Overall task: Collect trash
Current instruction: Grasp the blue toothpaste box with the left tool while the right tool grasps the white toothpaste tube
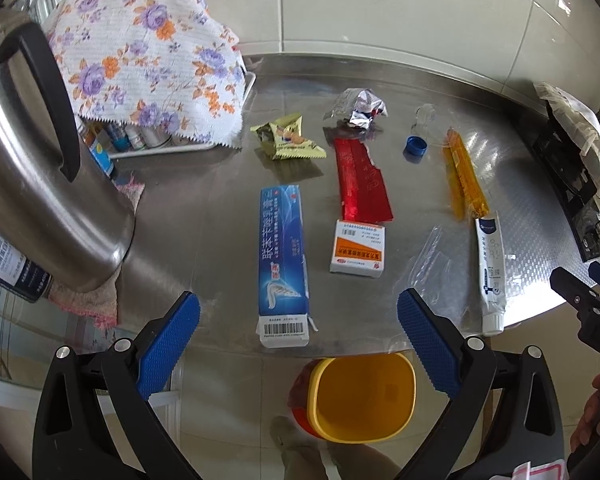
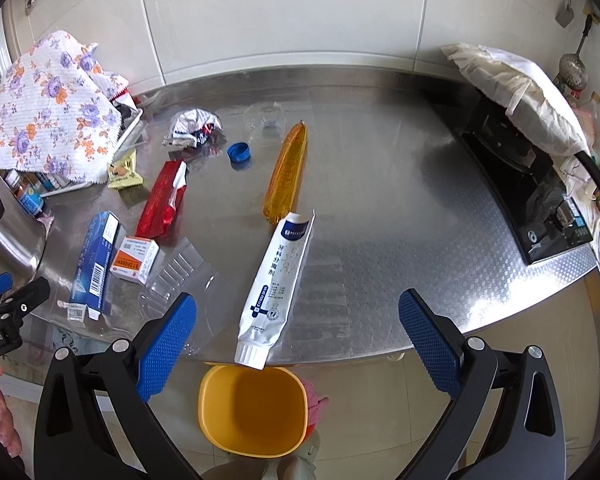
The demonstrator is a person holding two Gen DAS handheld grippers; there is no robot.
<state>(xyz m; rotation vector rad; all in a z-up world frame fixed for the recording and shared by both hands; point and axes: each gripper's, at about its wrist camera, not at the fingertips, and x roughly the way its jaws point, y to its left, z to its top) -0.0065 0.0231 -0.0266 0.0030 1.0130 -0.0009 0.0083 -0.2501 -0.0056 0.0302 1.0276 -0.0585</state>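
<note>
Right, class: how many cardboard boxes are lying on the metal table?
2. The long blue box lies at the near edge, left; the small orange-and-white box sits just right of it. Others may hide under the flowered cloth.

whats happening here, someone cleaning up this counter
A person holds a hand-held gripper in each hand over a steel counter strewn with trash. Both the left hand-held gripper and right hand-held gripper are open and empty. The blue box and white tube lie untouched; the yellow bin below holds nothing.

Embossed, shiny steel counter (image 2: 400, 240); glossy red foil wrapper (image 1: 362, 180); matt yellow plastic bin (image 2: 252, 412); floral cloth (image 1: 148, 60).
</note>
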